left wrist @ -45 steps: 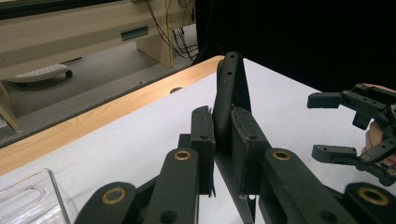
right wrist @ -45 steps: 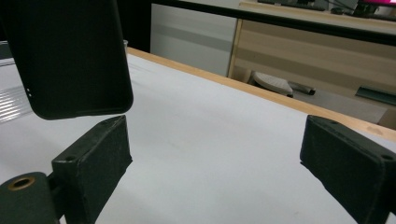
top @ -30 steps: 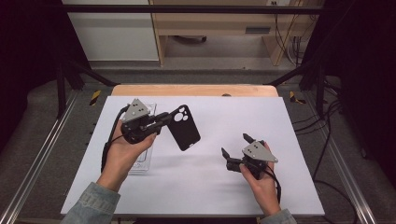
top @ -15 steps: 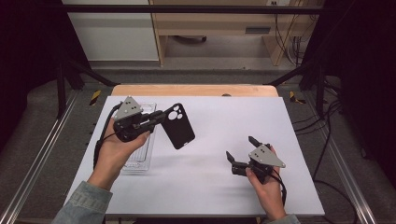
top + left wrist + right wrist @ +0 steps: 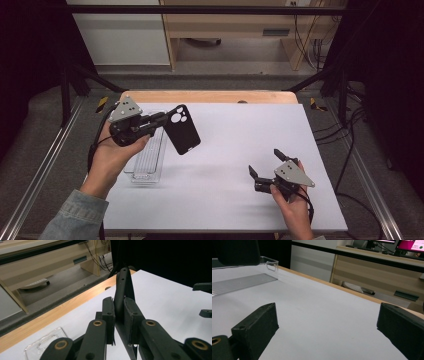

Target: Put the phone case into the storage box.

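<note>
Black phone case pinched in the left gripper, held up above the white table at its left rear part; case tilted, camera cutout end up and toward the far edge, lower end toward the person. In the left gripper view both pads press flat on the thin case wall, jaws clamped tight on it, the case edge standing up between them. Left hand wraps the gripper body, grey three-cornered plate on top. Clear plastic tray lies flat on the table just below and beside the left hand, ribbed bottom, long side running front to back; the case hangs just right of it, not touching it as far as the high view tells. Tray corner also visible under the left jaws. Right gripper sits low over the near right part of the table, well apart from the case, held by the right hand; its jaws have just been opening and now stand spread wide, nothing between them, bare white surface ahead. Far tray end shows in the right gripper view at upper left.
</note>
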Available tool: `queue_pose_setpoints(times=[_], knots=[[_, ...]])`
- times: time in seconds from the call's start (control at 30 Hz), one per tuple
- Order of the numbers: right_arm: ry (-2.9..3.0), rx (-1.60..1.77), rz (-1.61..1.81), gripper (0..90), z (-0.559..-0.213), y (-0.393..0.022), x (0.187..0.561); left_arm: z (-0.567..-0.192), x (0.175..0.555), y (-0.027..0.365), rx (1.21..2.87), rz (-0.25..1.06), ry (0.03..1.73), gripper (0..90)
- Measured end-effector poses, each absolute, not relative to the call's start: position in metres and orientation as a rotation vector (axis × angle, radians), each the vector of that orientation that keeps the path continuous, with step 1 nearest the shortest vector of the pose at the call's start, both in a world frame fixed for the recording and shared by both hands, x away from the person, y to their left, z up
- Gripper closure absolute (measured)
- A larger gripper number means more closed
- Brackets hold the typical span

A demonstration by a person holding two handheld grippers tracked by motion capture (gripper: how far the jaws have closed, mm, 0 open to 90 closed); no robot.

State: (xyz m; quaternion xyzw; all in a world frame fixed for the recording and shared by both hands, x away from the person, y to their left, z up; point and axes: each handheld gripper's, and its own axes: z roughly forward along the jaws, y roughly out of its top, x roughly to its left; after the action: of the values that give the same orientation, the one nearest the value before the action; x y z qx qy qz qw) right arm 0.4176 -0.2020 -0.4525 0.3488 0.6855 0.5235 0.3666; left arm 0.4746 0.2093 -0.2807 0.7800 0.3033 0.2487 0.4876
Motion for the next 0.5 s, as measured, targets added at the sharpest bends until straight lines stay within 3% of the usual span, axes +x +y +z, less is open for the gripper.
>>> queue_pose_setpoints(times=[0.5], knots=[[1.743, 0.913, 1.375, 4.9, -0.460, -0.216, 0.406, -0.265, 0.481, 0.234, 1.909, 0.655, 0.752, 80.1]])
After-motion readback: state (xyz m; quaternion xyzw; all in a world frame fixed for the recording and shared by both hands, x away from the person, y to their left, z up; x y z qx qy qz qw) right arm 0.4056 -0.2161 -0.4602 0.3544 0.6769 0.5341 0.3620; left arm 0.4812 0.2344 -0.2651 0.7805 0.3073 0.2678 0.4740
